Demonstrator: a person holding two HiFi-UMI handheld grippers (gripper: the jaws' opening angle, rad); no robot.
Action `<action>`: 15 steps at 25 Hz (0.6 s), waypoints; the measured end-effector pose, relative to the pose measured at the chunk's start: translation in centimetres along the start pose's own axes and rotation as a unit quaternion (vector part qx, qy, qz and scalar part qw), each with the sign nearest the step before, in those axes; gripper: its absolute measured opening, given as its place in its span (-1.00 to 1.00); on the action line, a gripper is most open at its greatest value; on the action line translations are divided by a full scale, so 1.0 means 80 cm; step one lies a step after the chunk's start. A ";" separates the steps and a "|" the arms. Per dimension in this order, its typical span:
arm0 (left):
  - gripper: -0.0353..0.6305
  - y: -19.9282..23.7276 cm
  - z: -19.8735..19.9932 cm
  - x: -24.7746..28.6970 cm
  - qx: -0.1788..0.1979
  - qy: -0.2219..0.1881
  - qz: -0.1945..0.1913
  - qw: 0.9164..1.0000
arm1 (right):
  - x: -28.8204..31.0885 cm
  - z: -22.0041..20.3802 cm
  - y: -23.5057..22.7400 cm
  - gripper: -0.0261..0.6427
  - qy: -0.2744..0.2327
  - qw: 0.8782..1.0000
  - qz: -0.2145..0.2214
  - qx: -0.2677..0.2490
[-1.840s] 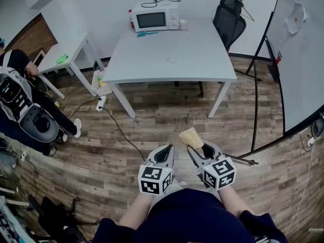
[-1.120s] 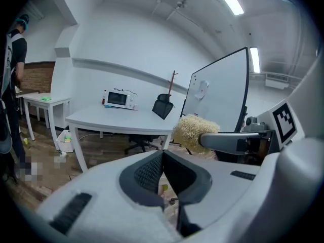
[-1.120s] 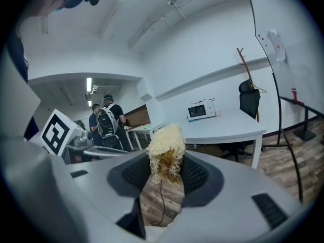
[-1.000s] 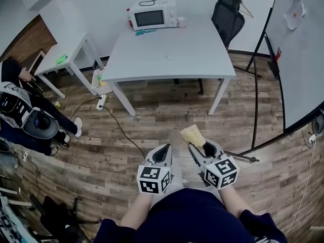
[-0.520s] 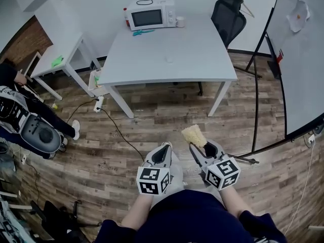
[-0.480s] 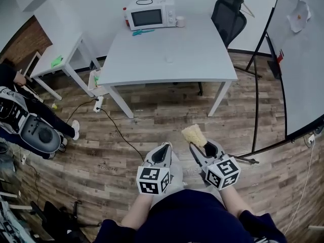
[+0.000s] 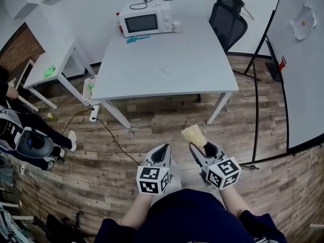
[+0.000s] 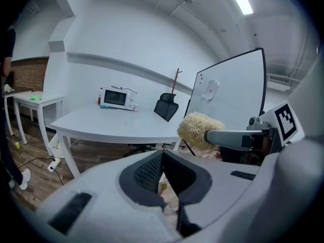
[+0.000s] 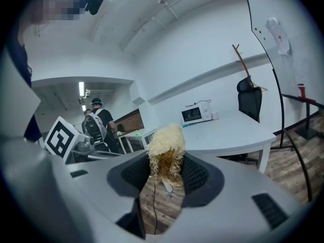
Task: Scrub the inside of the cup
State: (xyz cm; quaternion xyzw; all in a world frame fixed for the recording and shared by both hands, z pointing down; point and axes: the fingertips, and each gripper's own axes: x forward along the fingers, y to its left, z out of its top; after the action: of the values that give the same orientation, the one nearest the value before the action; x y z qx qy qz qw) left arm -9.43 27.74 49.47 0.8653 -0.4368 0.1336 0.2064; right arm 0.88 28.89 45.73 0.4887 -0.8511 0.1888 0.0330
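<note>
The left gripper (image 7: 164,148) has its jaws pressed together with nothing between them. The right gripper (image 7: 198,147), just beside it at 3 o'clock, clamps a pale yellow scrubber (image 7: 193,134), whose fuzzy head sticks out past the tips. Both hang over the wood floor (image 7: 152,125). The cup (image 7: 176,27) stands well apart at 12 o'clock, on the far edge of the white table (image 7: 202,70), just beside the microwave (image 7: 143,20), at its 3 o'clock. A chair (image 7: 228,16) stands at the table's 1 o'clock.
</note>
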 end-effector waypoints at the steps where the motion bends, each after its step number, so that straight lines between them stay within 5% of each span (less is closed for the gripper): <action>1: -0.84 0.006 0.007 0.007 0.001 0.001 -0.001 1.000 | 0.009 0.006 -0.004 -0.41 -0.002 1.000 0.001 0.003; 15: -0.84 0.100 0.088 0.105 0.004 0.013 -0.014 1.000 | 0.140 0.070 -0.059 -0.40 -0.003 1.000 -0.004 0.011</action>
State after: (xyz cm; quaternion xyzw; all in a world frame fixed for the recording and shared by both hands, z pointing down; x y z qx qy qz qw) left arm -10.65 14.26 48.66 0.8705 -0.4211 0.1438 0.2102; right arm -0.20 15.58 44.58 0.4928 -0.8474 0.1960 0.0257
